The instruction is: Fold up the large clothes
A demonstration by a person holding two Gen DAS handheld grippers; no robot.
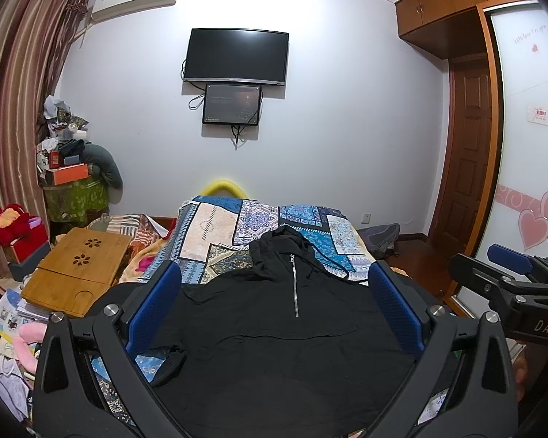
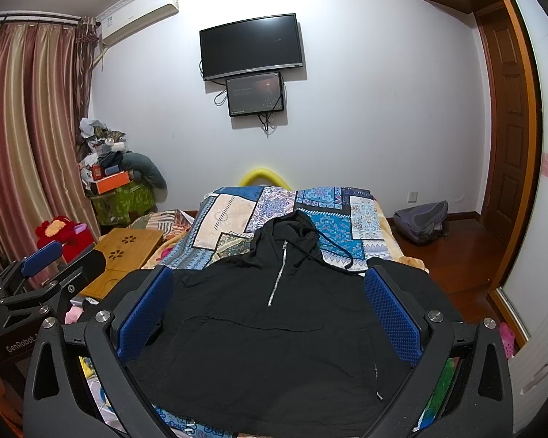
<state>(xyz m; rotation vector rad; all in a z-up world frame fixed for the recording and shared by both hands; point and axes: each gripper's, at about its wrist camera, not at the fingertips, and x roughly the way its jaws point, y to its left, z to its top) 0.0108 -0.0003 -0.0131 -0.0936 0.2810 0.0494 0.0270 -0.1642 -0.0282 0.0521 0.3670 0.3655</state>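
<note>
A black hooded pullover (image 1: 274,328) with a short silver zip lies front up on the patterned blue bedspread (image 1: 219,226), hood toward the far wall. It also shows in the right wrist view (image 2: 266,335). My left gripper (image 1: 274,273) is open and empty, held above the near part of the garment. My right gripper (image 2: 268,279) is open and empty too, beside it. The right gripper shows at the right edge of the left wrist view (image 1: 507,277); the left gripper shows at the left edge of the right wrist view (image 2: 44,266).
A bamboo lap table (image 1: 73,270) and piled clutter sit left of the bed. A grey backpack (image 2: 422,221) lies on the wooden floor at the right. A television (image 1: 235,56) hangs on the far wall. A wardrobe (image 1: 529,146) stands at the right.
</note>
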